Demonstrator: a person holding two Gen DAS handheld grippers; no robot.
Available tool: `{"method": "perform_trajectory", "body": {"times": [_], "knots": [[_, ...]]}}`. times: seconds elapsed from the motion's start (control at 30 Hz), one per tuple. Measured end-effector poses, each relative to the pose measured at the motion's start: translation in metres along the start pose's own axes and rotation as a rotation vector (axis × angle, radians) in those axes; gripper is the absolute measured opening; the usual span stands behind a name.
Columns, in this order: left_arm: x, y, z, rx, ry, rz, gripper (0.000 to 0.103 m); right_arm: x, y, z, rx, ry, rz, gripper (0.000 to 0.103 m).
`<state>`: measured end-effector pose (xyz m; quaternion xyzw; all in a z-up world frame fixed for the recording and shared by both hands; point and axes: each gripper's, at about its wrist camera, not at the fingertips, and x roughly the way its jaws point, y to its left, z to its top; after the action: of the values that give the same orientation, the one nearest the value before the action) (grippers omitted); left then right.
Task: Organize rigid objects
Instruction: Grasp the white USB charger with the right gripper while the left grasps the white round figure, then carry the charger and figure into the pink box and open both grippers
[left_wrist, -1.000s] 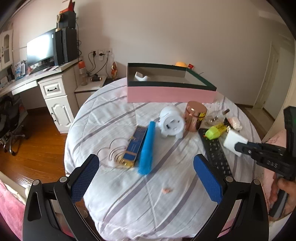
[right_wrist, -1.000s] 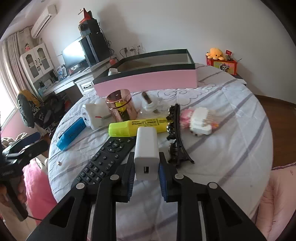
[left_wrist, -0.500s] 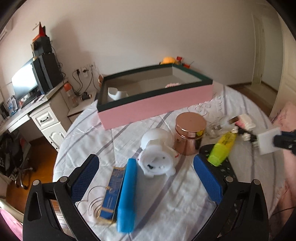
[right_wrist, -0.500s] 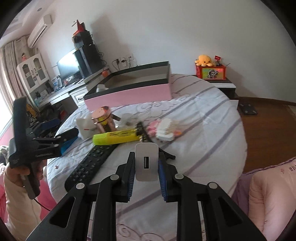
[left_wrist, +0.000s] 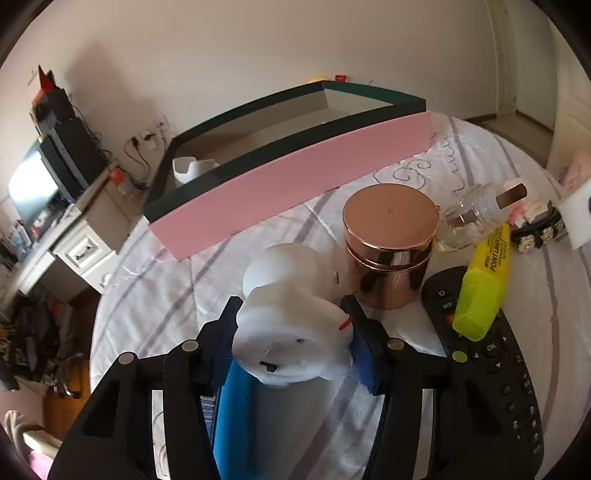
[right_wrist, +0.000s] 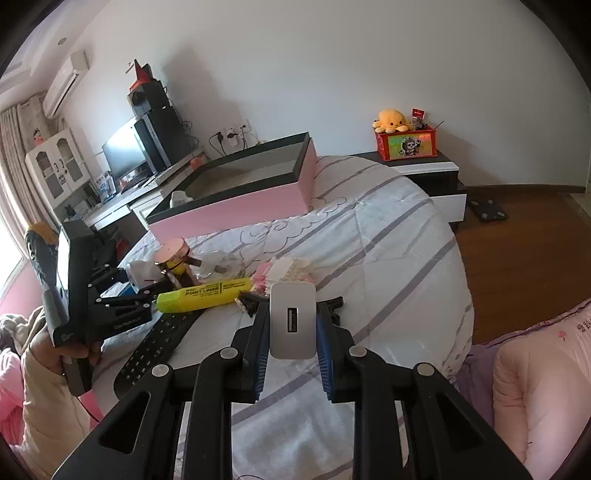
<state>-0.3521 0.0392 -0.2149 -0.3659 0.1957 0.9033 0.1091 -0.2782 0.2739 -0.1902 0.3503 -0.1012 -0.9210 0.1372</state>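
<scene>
Trouble could come from the left claw (left_wrist: 291, 332): it grips the rounded white toy (left_wrist: 291, 325) only at its sides, beside the copper jar (left_wrist: 389, 243), so it may twist loose. The right claw (right_wrist: 291, 325) pinches a white charger (right_wrist: 293, 325) above the bed, short of the pink box (right_wrist: 236, 206).

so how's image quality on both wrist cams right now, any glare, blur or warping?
Left wrist: heavy fisheye bowing of the pink box, soft glare on the copper jar, white figurine slightly overexposed. Right wrist: sharp on the white charger, window blown out at far left, dark corner vignette.
</scene>
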Motion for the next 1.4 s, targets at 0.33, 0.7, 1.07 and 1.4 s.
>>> {"method": "perform_trajectory", "body": {"times": [0.33, 0.7, 1.07, 1.4], "knots": [[-0.042, 0.014, -0.014, -0.105, -0.068, -0.083, 0.055, 0.005, -0.009, -0.007, 0.02, 0.019, -0.01, 0.023], [-0.075, 0.014, -0.045, -0.161, -0.105, -0.171, 0.055, 0.028, -0.008, -0.019, 0.025, 0.087, -0.029, 0.024], [-0.097, 0.032, -0.041, -0.205, -0.18, -0.19, 0.055, -0.002, 0.027, 0.003, -0.061, 0.012, 0.009, 0.023], [-0.108, 0.05, -0.008, -0.219, -0.261, -0.205, 0.055, 0.002, 0.071, 0.047, -0.183, -0.025, 0.074, 0.023]]}}
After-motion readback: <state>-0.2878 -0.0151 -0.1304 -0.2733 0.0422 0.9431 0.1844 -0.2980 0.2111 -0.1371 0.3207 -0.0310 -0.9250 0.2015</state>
